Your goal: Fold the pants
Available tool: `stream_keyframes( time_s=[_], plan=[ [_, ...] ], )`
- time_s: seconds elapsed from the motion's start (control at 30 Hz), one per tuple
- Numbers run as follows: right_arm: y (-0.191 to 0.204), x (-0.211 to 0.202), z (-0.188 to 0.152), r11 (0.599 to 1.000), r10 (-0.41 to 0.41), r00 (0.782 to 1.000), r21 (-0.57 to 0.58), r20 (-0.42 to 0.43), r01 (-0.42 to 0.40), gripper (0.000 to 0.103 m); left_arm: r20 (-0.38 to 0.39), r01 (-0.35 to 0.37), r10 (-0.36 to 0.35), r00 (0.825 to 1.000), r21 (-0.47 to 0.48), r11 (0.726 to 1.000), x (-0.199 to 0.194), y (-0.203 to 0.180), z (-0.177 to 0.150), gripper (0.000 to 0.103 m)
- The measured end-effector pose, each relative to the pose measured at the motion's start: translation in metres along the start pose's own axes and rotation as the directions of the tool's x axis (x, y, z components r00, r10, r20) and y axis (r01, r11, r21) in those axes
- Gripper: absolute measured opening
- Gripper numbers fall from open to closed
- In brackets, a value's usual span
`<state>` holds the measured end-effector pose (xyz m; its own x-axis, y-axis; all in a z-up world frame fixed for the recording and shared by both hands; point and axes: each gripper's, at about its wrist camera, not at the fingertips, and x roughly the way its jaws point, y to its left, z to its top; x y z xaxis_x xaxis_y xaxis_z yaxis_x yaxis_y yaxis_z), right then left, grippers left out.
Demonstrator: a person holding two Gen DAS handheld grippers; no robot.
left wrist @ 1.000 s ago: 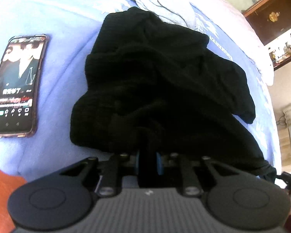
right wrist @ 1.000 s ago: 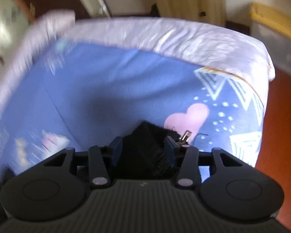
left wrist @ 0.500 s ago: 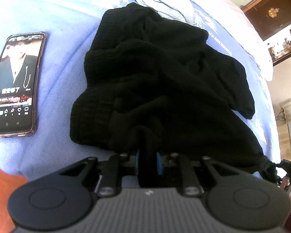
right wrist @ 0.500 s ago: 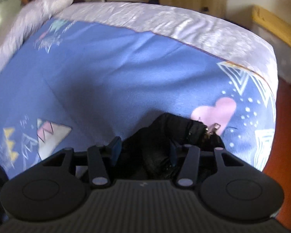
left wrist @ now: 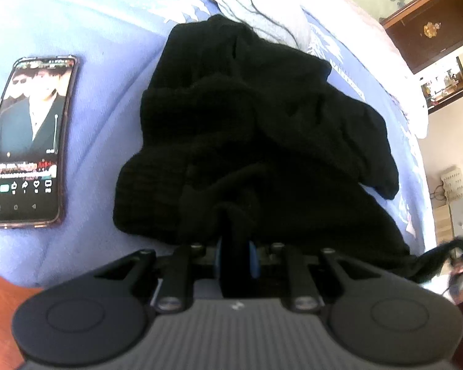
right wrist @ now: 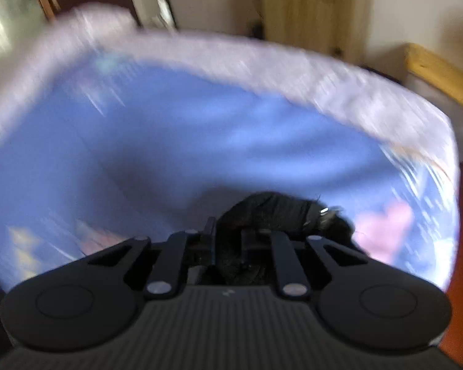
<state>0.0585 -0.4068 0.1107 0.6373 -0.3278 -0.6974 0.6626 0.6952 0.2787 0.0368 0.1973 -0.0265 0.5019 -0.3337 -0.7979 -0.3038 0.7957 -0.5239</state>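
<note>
Black knit pants point(left wrist: 256, 141) lie bunched on the blue bed sheet point(left wrist: 108, 30) in the left wrist view. My left gripper point(left wrist: 236, 256) is shut on a fold of the pants at their near edge. A strip of the pants stretches to the lower right, where my right gripper point(left wrist: 461, 273) shows blurred. In the right wrist view my right gripper point(right wrist: 231, 240) is shut on a bunch of the black pants point(right wrist: 281, 212) with a small metal piece, held over the sheet point(right wrist: 200, 141). That view is motion-blurred.
A phone point(left wrist: 27, 141) with a lit screen lies on the sheet left of the pants. A light grey garment point(left wrist: 256, 9) lies beyond them. A dark wooden cabinet point(left wrist: 429, 24) stands past the bed. The bed's edge and orange floor point(right wrist: 460, 262) are at right.
My right gripper has swung quickly with its bunch of pants, blurring its view. In the left wrist view the pants and phone have slid slightly lower in frame; the grip is unchanged.
</note>
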Motion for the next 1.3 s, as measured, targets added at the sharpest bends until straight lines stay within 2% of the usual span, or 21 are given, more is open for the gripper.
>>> stream_keyframes(
  time_s=[0.07, 0.13, 0.17, 0.23, 0.3, 0.4, 0.47, 0.5, 0.53, 0.6, 0.63, 0.67, 0.8, 0.93, 1.03, 1.07, 1.1, 1.13, 1.17, 1.23, 1.3],
  plan=[
    [-0.003, -0.031, 0.033, 0.977, 0.183, 0.978, 0.091, 0.101, -0.193, 0.015, 0.007, -0.004, 0.004, 1.0, 0.002, 1.0, -0.002, -0.004, 0.001, 0.016],
    [-0.02, -0.055, 0.06, 0.911, 0.334, 0.922, 0.184, 0.196, -0.369, 0.016, 0.015, 0.001, -0.002, 1.0, 0.01, 1.0, -0.004, -0.009, -0.001, 0.016],
    [-0.032, -0.062, 0.069, 0.879, 0.379, 0.896, 0.214, 0.231, -0.427, 0.016, 0.017, 0.013, -0.013, 1.0, 0.014, 1.0, -0.006, -0.01, -0.002, 0.016],
    [-0.056, -0.068, 0.073, 0.838, 0.418, 0.868, 0.255, 0.269, -0.482, 0.016, 0.018, 0.032, -0.032, 0.999, 0.029, 0.999, -0.009, -0.017, -0.004, 0.016],
    [-0.086, -0.058, 0.066, 0.844, 0.382, 0.884, 0.287, 0.27, -0.453, 0.017, 0.013, 0.021, -0.022, 1.0, 0.055, 0.998, -0.008, -0.024, -0.007, 0.016],
    [-0.146, -0.02, 0.034, 0.859, 0.3, 0.939, 0.38, 0.168, -0.342, 0.023, -0.023, -0.021, 0.022, 0.999, 0.078, 0.997, 0.001, -0.029, -0.012, 0.016],
    [-0.196, 0.003, 0.0, 0.846, 0.149, 0.988, 0.51, 0.051, -0.154, 0.029, -0.057, -0.049, 0.053, 0.997, 0.072, 0.996, 0.009, -0.026, -0.016, 0.016],
    [-0.225, 0.01, -0.02, 0.808, 0.081, 0.997, 0.585, 0.001, -0.066, 0.029, -0.069, -0.056, 0.061, 0.996, 0.066, 0.996, 0.012, -0.025, -0.018, 0.016],
    [-0.249, 0.012, -0.037, 0.752, 0.13, 0.991, 0.649, 0.029, -0.117, 0.017, -0.078, -0.062, 0.066, 0.995, 0.057, 0.996, 0.013, -0.023, -0.019, 0.016],
    [-0.286, 0.009, -0.061, 0.608, 0.271, 0.956, 0.75, 0.112, -0.26, 0.018, -0.088, -0.066, 0.07, 0.994, 0.043, 0.997, 0.014, -0.02, -0.019, 0.02],
    [-0.291, 0.006, -0.062, 0.604, 0.279, 0.952, 0.748, 0.122, -0.273, 0.018, -0.091, -0.069, 0.072, 0.993, 0.036, 0.997, 0.014, -0.019, -0.018, 0.021],
    [-0.293, 0.001, -0.06, 0.635, 0.275, 0.954, 0.722, 0.119, -0.274, 0.02, -0.094, -0.071, 0.074, 0.993, 0.033, 0.997, 0.015, -0.018, -0.018, 0.021],
    [-0.267, -0.014, -0.047, 0.757, 0.282, 0.955, 0.59, 0.093, -0.281, 0.055, -0.095, -0.085, 0.088, 0.992, 0.033, 0.996, 0.018, -0.023, -0.016, 0.021],
    [-0.23, -0.026, -0.051, 0.844, 0.277, 0.958, 0.455, 0.08, -0.282, 0.055, -0.091, -0.088, 0.091, 0.992, 0.036, 0.995, 0.02, -0.024, -0.017, 0.023],
    [-0.21, 0.005, -0.044, 0.883, 0.213, 0.977, 0.432, -0.018, -0.185, 0.055, -0.1, -0.082, 0.084, 0.991, 0.02, 0.996, 0.02, -0.02, -0.016, 0.025],
    [-0.203, 0.017, -0.042, 0.887, 0.202, 0.977, 0.436, -0.061, -0.156, 0.053, -0.1, -0.079, 0.081, 0.992, 0.016, 0.997, 0.02, -0.019, -0.015, 0.025],
    [-0.197, 0.029, -0.041, 0.884, 0.224, 0.97, 0.44, -0.098, -0.159, 0.027, -0.099, -0.078, 0.079, 0.992, 0.014, 0.997, 0.02, -0.019, -0.015, 0.025],
    [-0.191, 0.036, -0.038, 0.88, 0.251, 0.961, 0.441, -0.115, -0.177, 0.015, -0.098, -0.078, 0.079, 0.992, 0.015, 0.997, 0.019, -0.019, -0.016, 0.025],
    [-0.183, 0.038, -0.03, 0.873, 0.272, 0.959, 0.439, -0.079, -0.212, 0.014, -0.096, -0.079, 0.081, 0.992, 0.017, 0.997, 0.018, -0.02, -0.016, 0.025],
    [-0.174, 0.022, -0.01, 0.831, 0.376, 0.924, 0.416, 0.068, -0.369, 0.014, -0.093, -0.081, 0.082, 0.992, 0.015, 0.997, 0.016, -0.019, -0.017, 0.025],
    [-0.172, 0.002, 0.011, 0.753, 0.531, 0.82, 0.324, 0.215, -0.572, 0.013, -0.092, -0.082, 0.083, 0.992, 0.013, 0.997, 0.014, -0.018, -0.018, 0.025]
  ],
)
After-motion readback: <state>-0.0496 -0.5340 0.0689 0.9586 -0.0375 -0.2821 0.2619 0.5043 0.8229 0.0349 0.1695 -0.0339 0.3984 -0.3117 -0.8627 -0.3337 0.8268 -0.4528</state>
